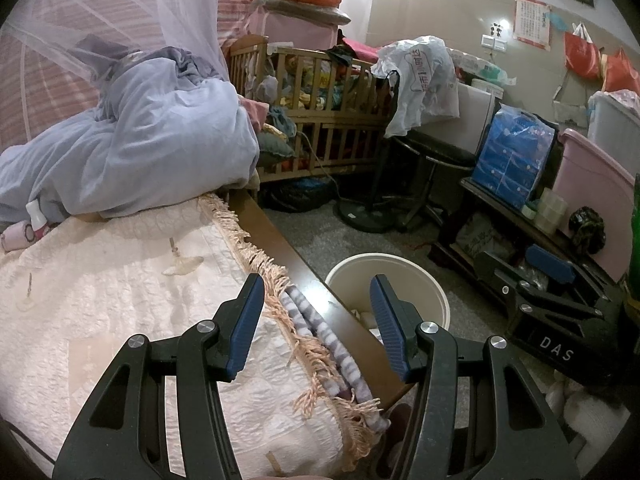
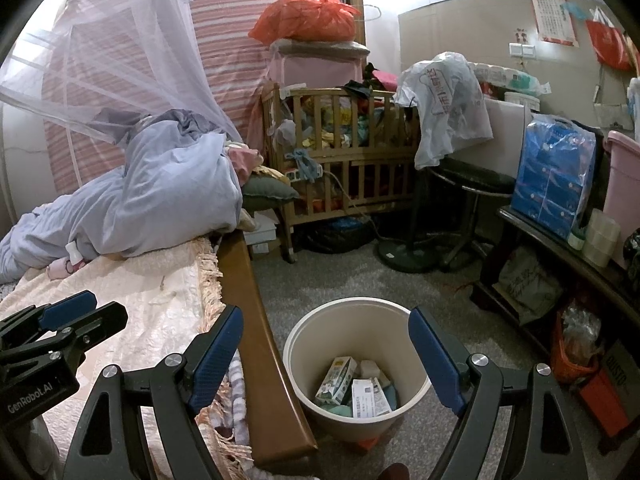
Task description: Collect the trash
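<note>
A cream round bin (image 2: 360, 320) stands on the grey floor beside the bed; it holds small cartons (image 2: 336, 380) and paper trash. It also shows in the left wrist view (image 1: 400, 272). My right gripper (image 2: 326, 360) is open and empty, hovering above the bin. My left gripper (image 1: 318, 324) is open and empty over the bed's fringed edge; it shows in the right wrist view (image 2: 68, 316) at the left. Small pale scraps (image 1: 182, 266) lie on the cream bedspread (image 1: 100, 300). The right gripper (image 1: 552, 280) shows at the right of the left wrist view.
A crumpled lilac quilt (image 1: 152, 140) and a small bottle (image 1: 36, 216) lie further up the bed. A wooden crib (image 2: 344, 152), a stool (image 2: 468, 184) and a fan base (image 2: 404, 256) stand beyond. A low shelf (image 2: 560, 248) with a blue pack runs along the right.
</note>
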Demonstrator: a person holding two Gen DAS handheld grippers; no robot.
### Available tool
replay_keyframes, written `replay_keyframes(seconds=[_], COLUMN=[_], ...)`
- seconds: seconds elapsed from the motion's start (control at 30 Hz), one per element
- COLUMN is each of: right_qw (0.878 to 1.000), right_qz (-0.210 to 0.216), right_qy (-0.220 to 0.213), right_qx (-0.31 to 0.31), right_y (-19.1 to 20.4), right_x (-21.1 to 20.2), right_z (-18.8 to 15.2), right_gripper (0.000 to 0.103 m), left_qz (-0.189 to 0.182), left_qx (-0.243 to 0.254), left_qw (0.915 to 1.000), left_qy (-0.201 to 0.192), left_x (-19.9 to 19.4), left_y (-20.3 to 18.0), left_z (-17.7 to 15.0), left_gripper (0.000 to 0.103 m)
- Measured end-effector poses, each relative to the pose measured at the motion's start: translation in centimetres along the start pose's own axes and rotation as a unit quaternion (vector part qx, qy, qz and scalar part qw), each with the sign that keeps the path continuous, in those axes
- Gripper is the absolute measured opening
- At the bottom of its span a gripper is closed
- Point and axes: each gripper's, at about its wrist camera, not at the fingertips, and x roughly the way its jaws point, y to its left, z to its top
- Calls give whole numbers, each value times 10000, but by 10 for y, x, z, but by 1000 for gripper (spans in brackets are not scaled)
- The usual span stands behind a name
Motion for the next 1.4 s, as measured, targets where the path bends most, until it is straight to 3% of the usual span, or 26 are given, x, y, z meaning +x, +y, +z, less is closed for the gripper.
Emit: replay_keyframes(seconds=[1.4], right_qw=[10000], right_qz=[-11], right_qy=[56], right_qx=[-1], right_y=[-2], right_x=[0], right_z=[-5], right_gripper=[83], left_qz=[9], left_qx=[0], left_qw=[10000], left_qy=[4], left_x=[1], left_y=[-2], left_z=[1], left_gripper=[54])
